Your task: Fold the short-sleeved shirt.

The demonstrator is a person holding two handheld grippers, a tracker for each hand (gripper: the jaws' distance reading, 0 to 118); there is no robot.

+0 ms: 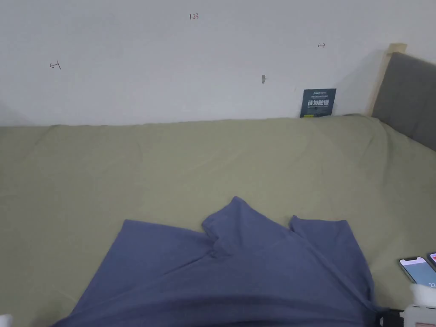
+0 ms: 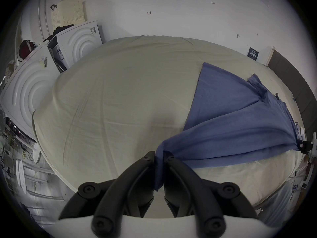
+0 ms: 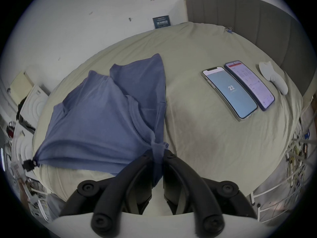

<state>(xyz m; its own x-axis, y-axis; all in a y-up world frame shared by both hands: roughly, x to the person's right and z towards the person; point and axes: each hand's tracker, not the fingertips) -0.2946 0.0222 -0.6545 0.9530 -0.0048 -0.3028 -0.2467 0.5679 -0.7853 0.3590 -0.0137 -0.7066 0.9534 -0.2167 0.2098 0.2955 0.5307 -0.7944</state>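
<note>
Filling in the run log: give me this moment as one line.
left gripper: shut on shirt | right gripper: shut on shirt | shirt: stretched between both, far part on bed | phones: beside shirt

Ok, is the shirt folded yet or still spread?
Spread, not folded: the shirt is stretched between the left gripper and right gripper, each shut on a corner, sleeves lying out on the bed.

head: above bed [image 1: 213, 162], facing wall | gripper views: low, near edge, both share shirt [image 2: 231, 114]

Both hand-held grippers [image 2: 159, 155] [image 3: 157, 153] — clamped
</note>
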